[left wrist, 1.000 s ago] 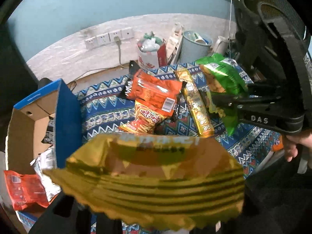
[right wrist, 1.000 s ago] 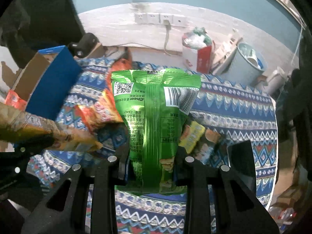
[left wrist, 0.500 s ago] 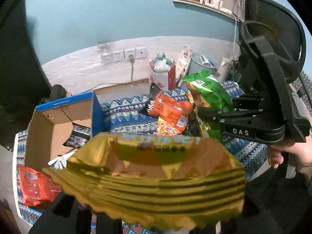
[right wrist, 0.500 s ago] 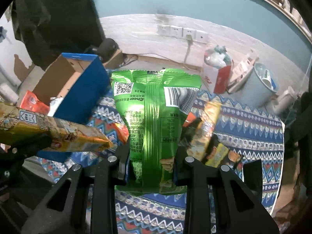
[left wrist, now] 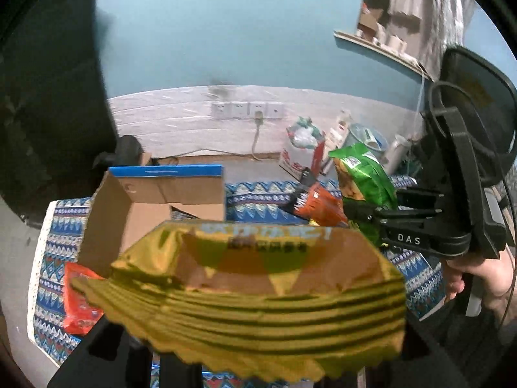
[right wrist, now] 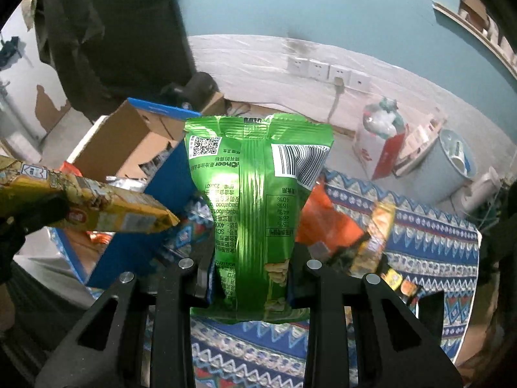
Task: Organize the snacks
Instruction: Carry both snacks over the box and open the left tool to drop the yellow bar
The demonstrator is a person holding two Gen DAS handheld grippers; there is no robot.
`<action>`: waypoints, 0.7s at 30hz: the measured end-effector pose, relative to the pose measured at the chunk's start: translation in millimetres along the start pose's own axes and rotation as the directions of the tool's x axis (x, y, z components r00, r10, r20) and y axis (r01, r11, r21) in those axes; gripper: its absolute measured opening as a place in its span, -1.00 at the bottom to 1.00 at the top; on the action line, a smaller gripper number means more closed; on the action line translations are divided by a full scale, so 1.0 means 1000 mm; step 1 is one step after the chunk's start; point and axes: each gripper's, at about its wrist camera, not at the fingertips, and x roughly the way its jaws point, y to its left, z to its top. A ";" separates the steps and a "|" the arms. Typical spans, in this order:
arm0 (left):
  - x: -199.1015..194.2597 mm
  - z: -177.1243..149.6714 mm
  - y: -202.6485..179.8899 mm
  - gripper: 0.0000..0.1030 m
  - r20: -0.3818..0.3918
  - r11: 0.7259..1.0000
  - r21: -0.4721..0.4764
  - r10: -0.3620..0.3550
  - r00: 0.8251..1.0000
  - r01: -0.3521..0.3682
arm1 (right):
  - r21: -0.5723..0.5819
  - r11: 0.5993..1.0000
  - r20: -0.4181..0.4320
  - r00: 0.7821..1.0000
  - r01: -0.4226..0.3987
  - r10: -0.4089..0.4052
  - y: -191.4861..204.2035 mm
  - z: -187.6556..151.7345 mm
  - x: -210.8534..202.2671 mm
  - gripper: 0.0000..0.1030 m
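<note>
We take the cardboard box (left wrist: 152, 200) as our landmark: it stands open at the left end of the patterned cloth (left wrist: 255, 200), with a snack packet (left wrist: 80, 300) lying on the cloth just in front of its near corner. To the box's right more snack bags (right wrist: 326, 226) lie in a loose pile on the cloth. Behind that pile, well right of the box, a carton (left wrist: 302, 158) and a bucket (right wrist: 446, 168) stand below the wall sockets (left wrist: 247, 110).

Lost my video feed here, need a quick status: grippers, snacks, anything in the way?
Left gripper shut on yellow snack pack. Right gripper shut on green snack bag. Both held above the patterned cloth, near the open cardboard box. Nothing between them and the box.
</note>
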 end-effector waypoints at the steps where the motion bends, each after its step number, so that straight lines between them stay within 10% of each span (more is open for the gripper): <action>1: -0.001 0.001 0.005 -0.40 0.004 1.000 -0.009 0.002 1.000 -0.002 | -0.003 1.000 0.001 1.000 -0.003 0.003 0.004 0.003 0.001 -0.45; 21: -0.016 -0.008 0.104 -0.40 0.043 0.975 -0.197 0.109 0.993 -0.099 | -0.089 0.993 -0.031 0.996 -0.082 0.080 0.098 0.054 0.050 -0.44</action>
